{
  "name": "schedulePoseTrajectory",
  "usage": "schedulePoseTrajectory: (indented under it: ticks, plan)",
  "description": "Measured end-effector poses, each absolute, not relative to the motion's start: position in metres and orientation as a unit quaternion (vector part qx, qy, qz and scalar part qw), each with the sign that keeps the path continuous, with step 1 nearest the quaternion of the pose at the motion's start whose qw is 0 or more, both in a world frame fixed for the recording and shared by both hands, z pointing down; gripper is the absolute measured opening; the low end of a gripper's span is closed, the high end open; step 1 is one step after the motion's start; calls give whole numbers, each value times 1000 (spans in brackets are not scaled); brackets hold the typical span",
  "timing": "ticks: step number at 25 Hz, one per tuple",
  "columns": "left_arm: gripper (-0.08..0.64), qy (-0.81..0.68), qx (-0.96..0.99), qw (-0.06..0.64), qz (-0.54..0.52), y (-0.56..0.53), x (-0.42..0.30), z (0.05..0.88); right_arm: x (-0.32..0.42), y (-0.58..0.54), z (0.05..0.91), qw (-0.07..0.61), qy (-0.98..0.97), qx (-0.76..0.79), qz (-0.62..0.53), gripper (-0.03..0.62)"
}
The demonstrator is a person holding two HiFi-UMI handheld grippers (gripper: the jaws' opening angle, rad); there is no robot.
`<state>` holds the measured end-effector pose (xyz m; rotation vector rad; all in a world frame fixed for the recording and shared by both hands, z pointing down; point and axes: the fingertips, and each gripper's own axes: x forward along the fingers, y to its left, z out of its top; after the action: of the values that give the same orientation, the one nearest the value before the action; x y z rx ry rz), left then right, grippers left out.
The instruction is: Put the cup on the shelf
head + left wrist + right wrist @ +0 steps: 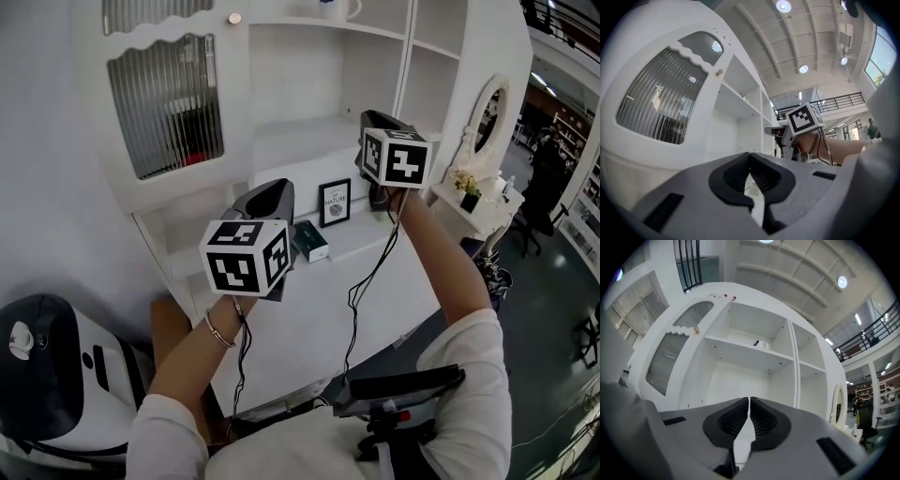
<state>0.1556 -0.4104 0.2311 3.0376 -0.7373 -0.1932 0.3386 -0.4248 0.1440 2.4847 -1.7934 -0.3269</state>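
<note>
- We look steeply down at a tall white cabinet [309, 84] with open shelves. A white desk [300, 328] stands in front of it.
- The cup [339, 7] is white and stands on the cabinet's top shelf. It sits at the very top edge of the head view, so only its lower part is in frame. It is well apart from both grippers.
- The left gripper [750, 160] is held over the desk, lower in the head view than the other one. Its jaws are clenched tip to tip and hold nothing.
- The right gripper [749, 401] is held in front of the open shelves and points toward them. Its jaws are also clenched together and empty.
- Each gripper carries a cube with black and white square markers, and a thin black cable [361, 281] hangs from each down over the desk.
- On the cabinet's left side is a door of ribbed glass [167, 103], with a small round knob [234, 18] near its upper right corner.
- A small framed picture [335, 202] stands upright on a low ledge, between the two grippers in the head view. A dark green box [309, 241] lies just beside it, to its left.
- To the right of the cabinet are an oval mirror [487, 112] and a small bunch of flowers [466, 185].
- At the lower left is a black and white appliance [42, 366].
</note>
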Motion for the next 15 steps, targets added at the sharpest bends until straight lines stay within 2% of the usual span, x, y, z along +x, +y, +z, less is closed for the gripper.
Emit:
schedulePoseTrajectory:
  ticks: [5,11,15]
  plan:
    - [8,-233,971,10,-56,-403,152,250,322,-411,176,35,-587,803,-96,26]
    - [8,-228,972,27,-57,-392,145,278,309,-397,226,73,-589,800,-91,25]
    - [8,-228,972,18,-46,-381,143,295,302,-375,250,47,-592,801,-73,26]
